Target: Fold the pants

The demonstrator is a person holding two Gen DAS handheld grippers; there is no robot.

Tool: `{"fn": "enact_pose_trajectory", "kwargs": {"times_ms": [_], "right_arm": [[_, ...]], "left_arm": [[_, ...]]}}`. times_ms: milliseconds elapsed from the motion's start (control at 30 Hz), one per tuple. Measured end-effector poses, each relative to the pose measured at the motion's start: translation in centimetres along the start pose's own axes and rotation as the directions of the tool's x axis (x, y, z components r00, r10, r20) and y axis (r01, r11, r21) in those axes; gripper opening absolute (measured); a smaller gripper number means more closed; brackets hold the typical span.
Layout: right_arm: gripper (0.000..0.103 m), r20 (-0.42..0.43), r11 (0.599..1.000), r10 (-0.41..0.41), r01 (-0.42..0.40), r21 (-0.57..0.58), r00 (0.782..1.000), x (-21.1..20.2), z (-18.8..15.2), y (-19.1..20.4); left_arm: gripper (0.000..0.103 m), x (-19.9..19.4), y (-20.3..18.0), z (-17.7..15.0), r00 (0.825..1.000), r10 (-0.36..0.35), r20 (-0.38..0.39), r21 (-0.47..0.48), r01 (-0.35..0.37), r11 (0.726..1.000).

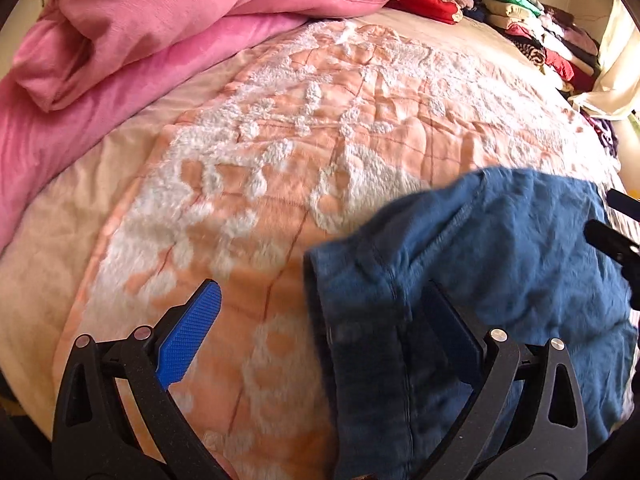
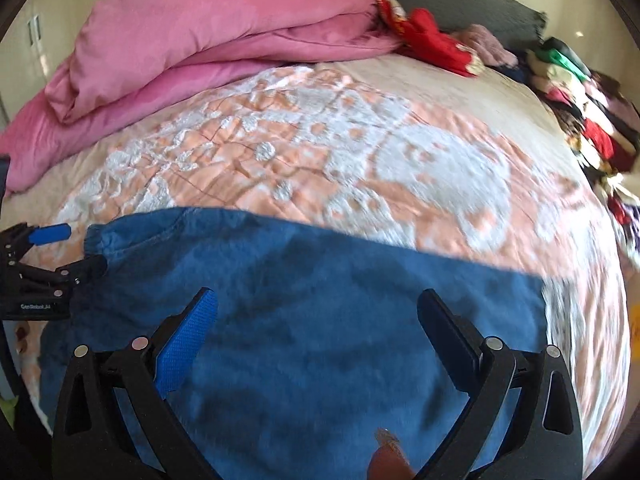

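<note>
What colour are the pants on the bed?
The pants are solid denim blue, with no print visible; the right wrist view shows them best.

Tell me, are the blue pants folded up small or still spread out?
Spread out. The blue pants lie wide across the bedspread, not in a small bundle.

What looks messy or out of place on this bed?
The blue pants lie rumpled, one gathered end bunched beside the open left tool. A pile of clothes slumps along the far right edge, and the pink duvet sits heaped, not spread.
</note>
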State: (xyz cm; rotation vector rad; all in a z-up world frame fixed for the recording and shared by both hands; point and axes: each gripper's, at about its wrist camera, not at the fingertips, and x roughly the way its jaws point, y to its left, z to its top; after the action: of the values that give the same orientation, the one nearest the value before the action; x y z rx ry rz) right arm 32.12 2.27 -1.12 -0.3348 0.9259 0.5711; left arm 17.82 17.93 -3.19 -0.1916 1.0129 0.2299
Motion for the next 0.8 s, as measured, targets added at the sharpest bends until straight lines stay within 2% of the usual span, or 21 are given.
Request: {"fn": "enact_pose_trajectory", "kwargs": {"times_ms": [167,367,433,467,500,567,667,800], "right_arm": [[0.099,-0.032,0.998,0.018,-0.02,-0.052,0.999,2.6,1.7,0.3],[0.099,-0.077,0.997,0.01,-0.016,-0.081,0.997,5.3,2.9,0.1],[0.099,-0.091,0.996,0.009,-0.018,-0.091,0.996,6.1,3.2,0.0],[0.099,-0.101,0.995,0.007,-0.017,-0.101,0.995,6.6,3.4,-0.1],[0.099,-0.104,0.994,0.002,-0.014,-0.111,0.995,6.8,3.4,0.0],[0.099,-0.115,0.989,-0.003,-0.014,-0.149,0.993,7.3,3.5,0.2],[0.099,-0.116,0.979,0.006,-0.029,-0.203,0.993,7.4,3.5,0.8],[0.099,-0.093,0.963,0.003,-0.028,-0.267,0.996,7.1,3.4,1.9]], "left_arm": [[0.094,1.3,-0.2,1.3,1.0,0.01,0.003,0.02,-0.01,1.0],[0.091,2.5,-1.8,2.0,0.999,0.028,0.024,0.1,-0.03,0.994],[0.071,2.7,-2.3,2.0,1.0,0.004,0.025,0.129,-0.008,0.992],[0.053,2.8,-2.4,2.0,1.0,-0.017,0.021,0.135,0.014,0.991],[0.043,2.6,-2.7,1.8,0.999,-0.046,0.022,0.15,0.042,0.988],[0.032,1.9,-3.2,1.5,0.998,-0.029,0.055,0.191,0.018,0.981],[0.027,0.0,-3.2,1.1,0.993,-0.057,0.1,0.201,0.036,0.979],[0.026,-3.4,-3.3,0.4,0.978,-0.115,0.176,0.198,0.079,0.977]]}}
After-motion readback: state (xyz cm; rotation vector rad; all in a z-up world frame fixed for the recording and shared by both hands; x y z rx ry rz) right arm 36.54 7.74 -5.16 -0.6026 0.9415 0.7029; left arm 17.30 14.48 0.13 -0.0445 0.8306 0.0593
